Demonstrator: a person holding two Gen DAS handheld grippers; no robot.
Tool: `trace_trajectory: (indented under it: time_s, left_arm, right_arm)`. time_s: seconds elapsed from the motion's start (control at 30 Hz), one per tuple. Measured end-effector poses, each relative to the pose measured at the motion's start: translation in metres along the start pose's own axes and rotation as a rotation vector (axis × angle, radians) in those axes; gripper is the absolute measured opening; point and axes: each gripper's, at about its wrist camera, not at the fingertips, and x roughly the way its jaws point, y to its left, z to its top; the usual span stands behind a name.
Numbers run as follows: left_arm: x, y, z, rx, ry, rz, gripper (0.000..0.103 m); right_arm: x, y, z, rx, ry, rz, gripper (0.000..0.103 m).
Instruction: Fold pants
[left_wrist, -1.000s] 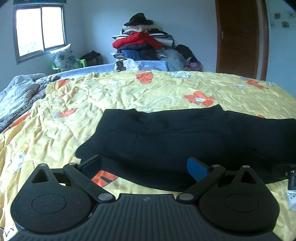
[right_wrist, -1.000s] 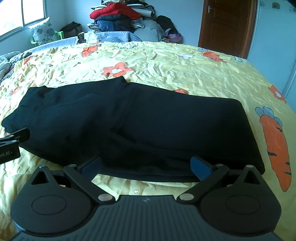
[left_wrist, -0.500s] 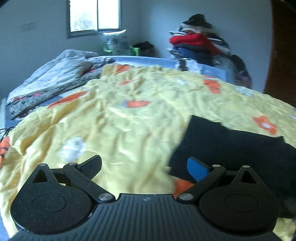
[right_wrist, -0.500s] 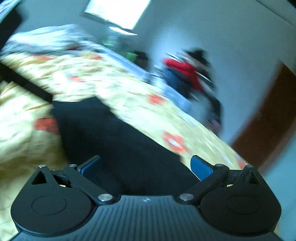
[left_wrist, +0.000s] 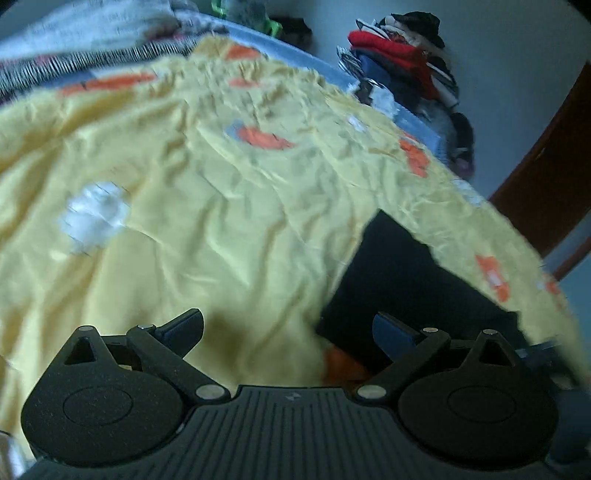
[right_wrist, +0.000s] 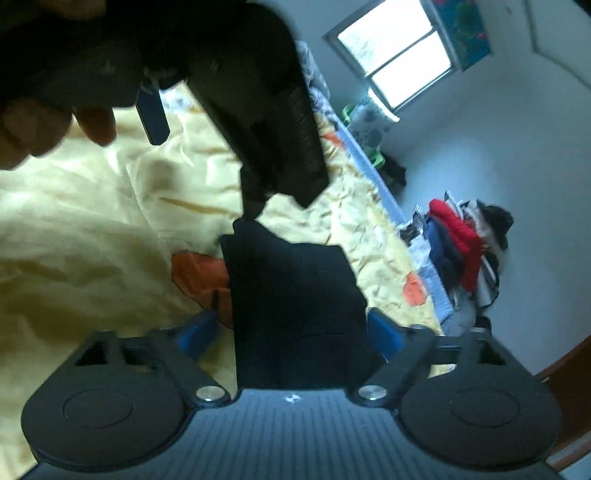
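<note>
The black fabric pants (right_wrist: 295, 306) lie flat on the crumpled yellow bedsheet with orange and white prints (left_wrist: 207, 221). The right gripper (right_wrist: 290, 334) is rolled sideways; its blue-padded jaws are closing, with the near end of the pants between them, and the pads do not yet press the cloth. The left gripper (left_wrist: 288, 328) has its jaws spread wide and grasps nothing: bare sheet lies between them, and the pants' corner sits just beyond its right finger. In the right wrist view, the left gripper's black body hangs above the pants' far end, a hand (right_wrist: 44, 125) beside it. A pile of clothes topped by a red garment (left_wrist: 402, 70) stands well beyond the bed.
</note>
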Motion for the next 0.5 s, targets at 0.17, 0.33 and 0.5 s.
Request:
trace_trajectory:
  time_s: [0.17, 0.33, 0.5]
  left_arm:
    - [0.021, 0.006, 0.006, -0.111, 0.095, -0.142, 0.098]
    - [0.041, 0.005, 0.009, -0.196, 0.181, -0.274, 0.100]
    - [0.062, 0.001, 0.015, -0.278, 0.208, -0.364, 0.100]
  right_arm:
    - [0.018, -0.001, -0.003, 0.004, 0.008, 0.060, 0.034]
    - [0.021, 0.008, 0.002, -0.030, -0.032, 0.050, 0.012]
    - [0.010, -0.036, -0.002, 0.191, -0.071, 0.132, 0.009]
